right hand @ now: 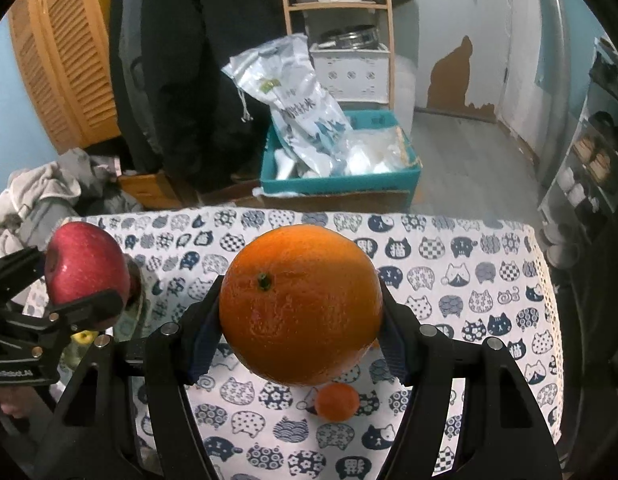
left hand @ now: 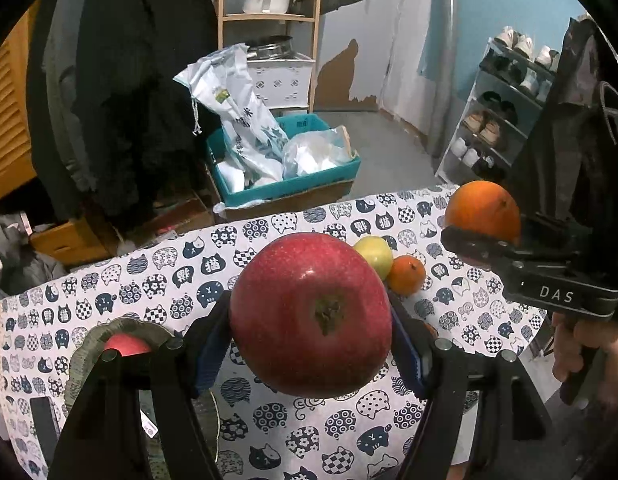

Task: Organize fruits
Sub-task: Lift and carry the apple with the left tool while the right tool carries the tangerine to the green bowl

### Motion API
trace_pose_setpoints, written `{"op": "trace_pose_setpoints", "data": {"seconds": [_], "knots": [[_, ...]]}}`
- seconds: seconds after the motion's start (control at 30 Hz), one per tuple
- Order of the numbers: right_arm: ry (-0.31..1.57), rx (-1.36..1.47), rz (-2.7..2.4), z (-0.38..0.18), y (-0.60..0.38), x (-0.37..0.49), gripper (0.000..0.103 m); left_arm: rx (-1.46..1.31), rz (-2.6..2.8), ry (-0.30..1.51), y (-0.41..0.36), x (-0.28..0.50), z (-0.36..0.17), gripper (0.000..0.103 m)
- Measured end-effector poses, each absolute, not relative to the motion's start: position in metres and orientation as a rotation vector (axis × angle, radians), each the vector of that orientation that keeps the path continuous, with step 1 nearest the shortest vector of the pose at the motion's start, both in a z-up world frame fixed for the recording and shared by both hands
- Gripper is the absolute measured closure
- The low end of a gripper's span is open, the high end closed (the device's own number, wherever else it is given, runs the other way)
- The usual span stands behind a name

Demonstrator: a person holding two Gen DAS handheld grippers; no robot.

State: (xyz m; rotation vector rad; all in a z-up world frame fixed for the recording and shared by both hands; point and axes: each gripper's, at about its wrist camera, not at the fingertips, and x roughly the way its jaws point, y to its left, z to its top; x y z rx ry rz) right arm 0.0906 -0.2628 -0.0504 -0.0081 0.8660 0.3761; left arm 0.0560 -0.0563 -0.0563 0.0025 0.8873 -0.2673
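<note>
Holding a red apple (left hand: 310, 314) clamped in the left gripper (left hand: 309, 332), above the cat-print cloth (left hand: 449, 412), with the knitted basket (left hand: 89, 344) just down-left of the apple, nearer this hand. Keeping the orange (right hand: 301, 304) clamped in the right gripper (right hand: 301, 320), right of the apple, over a mandarin (right hand: 337, 402).

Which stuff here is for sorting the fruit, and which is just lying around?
For the job:
left claw holding red apple
right claw holding big orange
small mandarin
yellow-green apple
fabric basket

Just lying around:
teal box
rice bag
shoe rack
white pot
</note>
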Motion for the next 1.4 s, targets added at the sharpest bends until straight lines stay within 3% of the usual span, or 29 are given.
{"op": "trace_pose_setpoints", "data": {"seconds": [0.63,1.4], "knots": [[0.81,-0.016,0.442,-0.018,-0.226,0.089,0.035,-0.054,-0.218,0.864,-0.017,0.046,-0.043,0.03],[0.867,-0.097,0.632,-0.027,-0.098,0.097,0.035,-0.185,-0.013,0.927,0.094,0.026,-0.08,0.03]]}}
